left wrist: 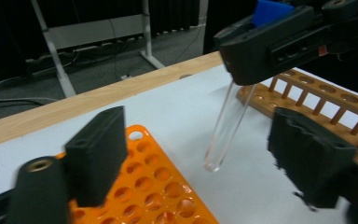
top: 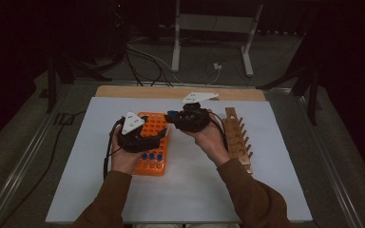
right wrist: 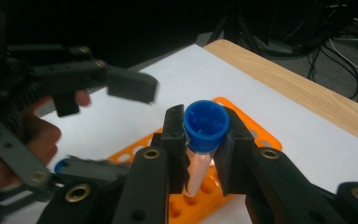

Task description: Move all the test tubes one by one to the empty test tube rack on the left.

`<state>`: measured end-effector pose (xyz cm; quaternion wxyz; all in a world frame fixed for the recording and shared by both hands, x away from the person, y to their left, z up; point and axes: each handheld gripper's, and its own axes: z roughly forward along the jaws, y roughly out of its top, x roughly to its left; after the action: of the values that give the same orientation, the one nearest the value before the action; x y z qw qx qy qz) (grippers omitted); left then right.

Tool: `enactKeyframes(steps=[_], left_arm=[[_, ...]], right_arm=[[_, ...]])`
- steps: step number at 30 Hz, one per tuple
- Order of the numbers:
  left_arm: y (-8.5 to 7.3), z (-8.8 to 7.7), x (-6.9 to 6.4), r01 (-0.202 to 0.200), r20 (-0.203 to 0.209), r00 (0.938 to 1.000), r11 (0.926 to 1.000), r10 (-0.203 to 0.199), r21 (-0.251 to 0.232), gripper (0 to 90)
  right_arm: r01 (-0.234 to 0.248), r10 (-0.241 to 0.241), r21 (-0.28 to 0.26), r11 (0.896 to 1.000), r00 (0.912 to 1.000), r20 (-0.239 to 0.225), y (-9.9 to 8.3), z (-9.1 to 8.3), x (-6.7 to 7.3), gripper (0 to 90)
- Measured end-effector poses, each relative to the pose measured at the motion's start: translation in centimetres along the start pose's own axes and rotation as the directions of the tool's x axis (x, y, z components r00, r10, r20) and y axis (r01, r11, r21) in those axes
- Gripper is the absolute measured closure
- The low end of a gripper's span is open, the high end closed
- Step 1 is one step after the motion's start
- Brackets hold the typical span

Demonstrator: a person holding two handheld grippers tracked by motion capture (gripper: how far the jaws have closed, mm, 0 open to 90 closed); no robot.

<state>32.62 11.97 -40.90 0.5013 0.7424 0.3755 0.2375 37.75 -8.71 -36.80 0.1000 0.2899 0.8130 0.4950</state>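
The right gripper (right wrist: 200, 161) pinches a clear test tube (left wrist: 224, 126) just under its blue cap (right wrist: 207, 126), holding it upright in the air above the far end of the orange rack (top: 153, 142), which sits left of centre on the white table (top: 271, 190). In the left gripper view the tube hangs free, its rounded bottom well clear of the table, between the orange rack on the left and the wooden rack (top: 237, 140) on the right. The left gripper (left wrist: 205, 154) stands with its jaws spread on either side of the tube's lower end, nothing pressed between them; its pads do not touch the glass. Judging by this, the step in hand is a lift-out and hand-over: the tube is out of the orange rack and the left gripper is coming in to take or steady its lower part, perhaps so the cap can be turned, perhaps on the way to the wooden rack. A few more blue-capped tubes (top: 152, 156) remain at the near end of the orange rack. The next move calls for bringing the left jaws level with the tube's body, centred on it, and closing gently enough not to slip on or crack the glass while the right grip stays firm.
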Motion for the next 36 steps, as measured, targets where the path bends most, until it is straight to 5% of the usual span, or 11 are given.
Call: enactKeyframes(steps=[14, 23, 36], left_arm=[[0.2, 0.2, -0.2, -0.003, 0.076, 0.9971, 1.0, 0.004, -0.005, 69.7], [0.1, 0.2, -0.3, -0.009, 0.095, 0.9954, 0.9999, 0.01, -0.006, 77.9], [-0.2, -0.4, 1.1, 0.029, 0.046, 0.9985, 0.9996, -0.029, 0.001, 78.0]], right_arm=[[0.004, -0.004, -0.004, 1.0, 0.9983, -0.059, 0.7, 1.0, 1.6, 76.1], [-0.005, 0.004, -0.007, 1.0, 0.9976, -0.07, 0.7, 1.2, 1.6, 75.4], [-0.037, 0.034, -0.052, 0.998, 0.9976, -0.06, 0.0, 0.0, 0.2, 23.0]])
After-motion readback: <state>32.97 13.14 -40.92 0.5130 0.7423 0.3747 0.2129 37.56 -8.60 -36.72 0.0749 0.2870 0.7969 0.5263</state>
